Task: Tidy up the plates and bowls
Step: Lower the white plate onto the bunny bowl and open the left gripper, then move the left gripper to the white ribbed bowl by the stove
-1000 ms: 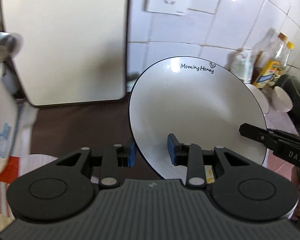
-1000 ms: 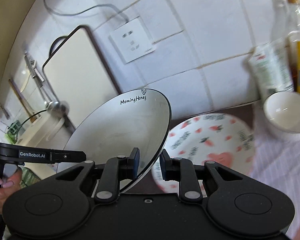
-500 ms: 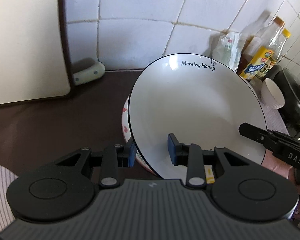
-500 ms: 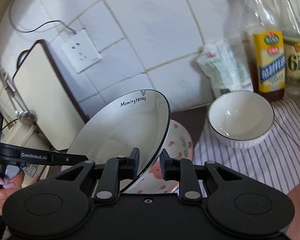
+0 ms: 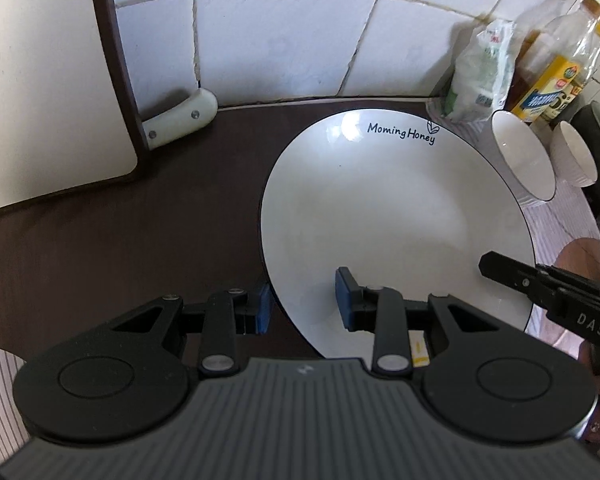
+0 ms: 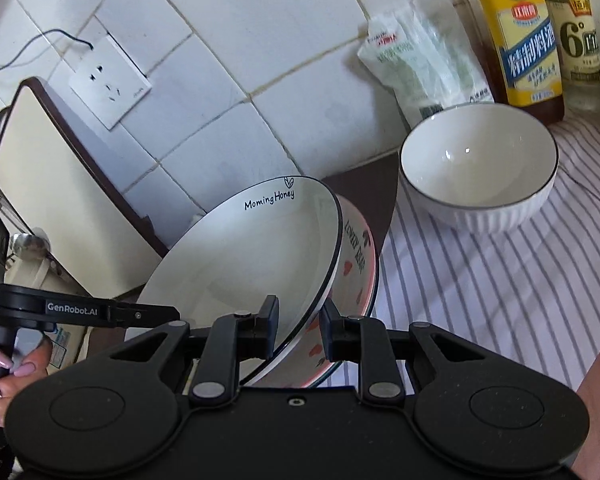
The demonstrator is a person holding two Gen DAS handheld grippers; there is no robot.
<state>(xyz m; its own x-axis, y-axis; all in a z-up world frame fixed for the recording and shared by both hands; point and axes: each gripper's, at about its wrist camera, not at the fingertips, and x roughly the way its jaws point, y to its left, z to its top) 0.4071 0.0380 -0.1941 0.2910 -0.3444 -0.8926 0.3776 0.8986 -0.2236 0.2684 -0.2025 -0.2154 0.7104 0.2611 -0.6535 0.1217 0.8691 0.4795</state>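
A white plate (image 5: 396, 220) with a thin black rim and "Morning Honey" lettering hangs between both grippers. My left gripper (image 5: 302, 304) is shut on its near left rim, one blue pad under the rim and one inside. The right gripper (image 6: 298, 328) pinches the opposite rim of the same plate (image 6: 252, 256). The plate is tilted just over a pink heart-patterned plate (image 6: 356, 268) on the counter; I cannot tell whether they touch. In the left wrist view the pink plate is hidden. A white ribbed bowl (image 6: 480, 168) stands on the striped cloth (image 6: 480, 288) to the right.
A cream cutting board (image 5: 40, 80) leans on the tiled wall at left, a knife handle (image 5: 180, 118) beside it. Two bowls (image 5: 520, 160), a white bag (image 6: 424, 64) and sauce bottles (image 6: 520, 40) crowd the back right. A wall socket (image 6: 108, 80) sits above. A hand (image 6: 4, 372) holds the left gripper.
Both grippers have carried the white plate rightward and down, from beside the cutting board to right over the pink plate. Their hold on the rim is unchanged.
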